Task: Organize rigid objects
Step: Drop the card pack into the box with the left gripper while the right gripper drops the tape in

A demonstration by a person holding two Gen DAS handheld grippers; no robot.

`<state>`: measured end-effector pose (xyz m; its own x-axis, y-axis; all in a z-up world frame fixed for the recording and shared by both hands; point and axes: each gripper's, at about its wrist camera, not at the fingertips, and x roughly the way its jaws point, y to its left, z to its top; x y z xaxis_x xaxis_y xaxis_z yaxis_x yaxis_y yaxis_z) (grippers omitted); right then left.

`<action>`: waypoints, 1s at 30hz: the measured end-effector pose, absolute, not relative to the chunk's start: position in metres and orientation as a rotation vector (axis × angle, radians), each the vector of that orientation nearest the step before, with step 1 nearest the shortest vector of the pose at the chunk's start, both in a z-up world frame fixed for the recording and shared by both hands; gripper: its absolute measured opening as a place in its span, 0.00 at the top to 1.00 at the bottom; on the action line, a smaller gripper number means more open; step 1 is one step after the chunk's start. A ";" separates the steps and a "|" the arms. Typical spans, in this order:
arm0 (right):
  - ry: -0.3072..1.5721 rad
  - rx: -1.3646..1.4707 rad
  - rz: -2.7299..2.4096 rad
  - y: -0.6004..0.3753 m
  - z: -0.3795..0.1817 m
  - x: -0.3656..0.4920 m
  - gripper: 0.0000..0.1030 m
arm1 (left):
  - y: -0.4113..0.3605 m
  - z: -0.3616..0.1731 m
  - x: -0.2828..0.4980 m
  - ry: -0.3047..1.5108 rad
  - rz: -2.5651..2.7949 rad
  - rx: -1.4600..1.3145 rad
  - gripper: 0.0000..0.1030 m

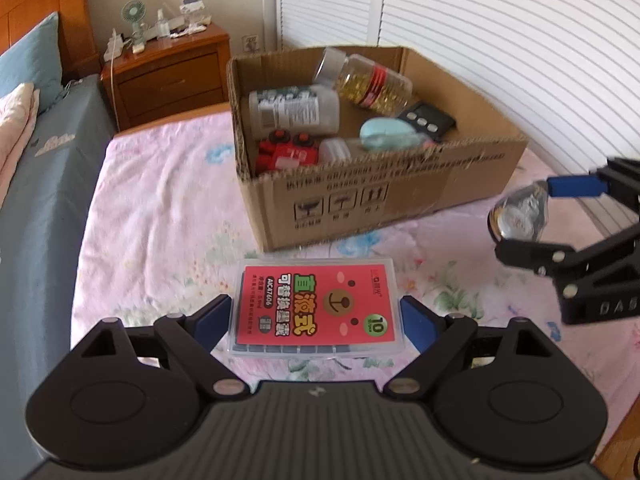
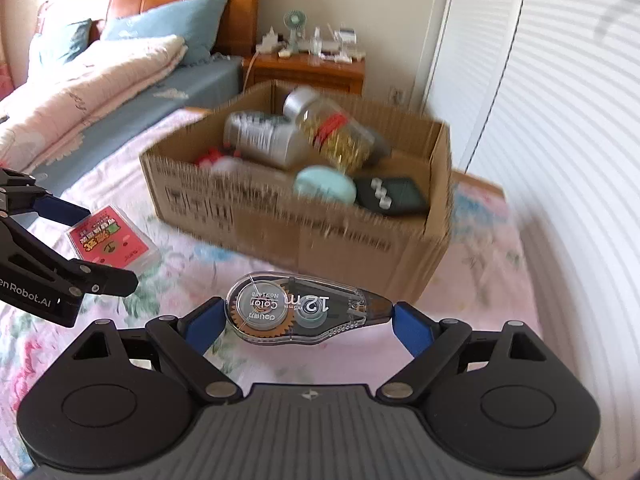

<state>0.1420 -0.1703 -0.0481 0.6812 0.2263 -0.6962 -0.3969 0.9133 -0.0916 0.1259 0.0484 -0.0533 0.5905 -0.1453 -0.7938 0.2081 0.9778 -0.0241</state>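
My left gripper point(image 1: 316, 314) is shut on a clear plastic case with a red bear label point(image 1: 320, 304), held flat a little above the pink floral sheet point(image 1: 160, 208). The right wrist view shows the same case point(image 2: 106, 240) between the left gripper's fingers point(image 2: 60, 206). My right gripper point(image 2: 306, 314) is shut on a clear correction tape dispenser point(image 2: 296, 312), gripped end to end; it also shows at the right edge of the left wrist view point(image 1: 518, 216). An open cardboard box point(image 1: 380, 200) stands beyond both, holding several items: two pill bottles, a red toy, a mint green object, a black device.
The box point(image 2: 300, 240) sits on the sheet beside white louvred doors point(image 1: 500, 40). To the left lie a bed with a blue sheet point(image 1: 36, 208) and pillows point(image 2: 168, 24). A wooden nightstand point(image 1: 168, 76) with a small fan stands behind.
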 end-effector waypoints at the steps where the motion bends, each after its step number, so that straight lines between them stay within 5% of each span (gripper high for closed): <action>1: 0.730 -0.244 0.355 -0.172 -0.043 0.143 0.10 | 0.049 -0.048 0.127 0.910 -0.214 0.076 0.14; 20: 0.711 -0.225 0.264 -0.165 -0.034 0.237 0.10 | 0.039 0.006 0.177 0.814 -0.278 0.184 0.14; 24: 0.701 -0.203 0.273 -0.165 -0.031 0.234 0.00 | 0.038 0.012 0.195 0.815 -0.277 0.174 0.14; 30: 0.704 -0.193 0.262 -0.170 -0.022 0.221 0.00 | 0.028 0.021 0.225 0.806 -0.266 0.181 0.14</action>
<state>0.2214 -0.1703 -0.0219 0.7314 0.1723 -0.6598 -0.3013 0.9496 -0.0860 0.2254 0.0284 0.0213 0.6617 -0.1655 -0.7313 0.3022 0.9515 0.0581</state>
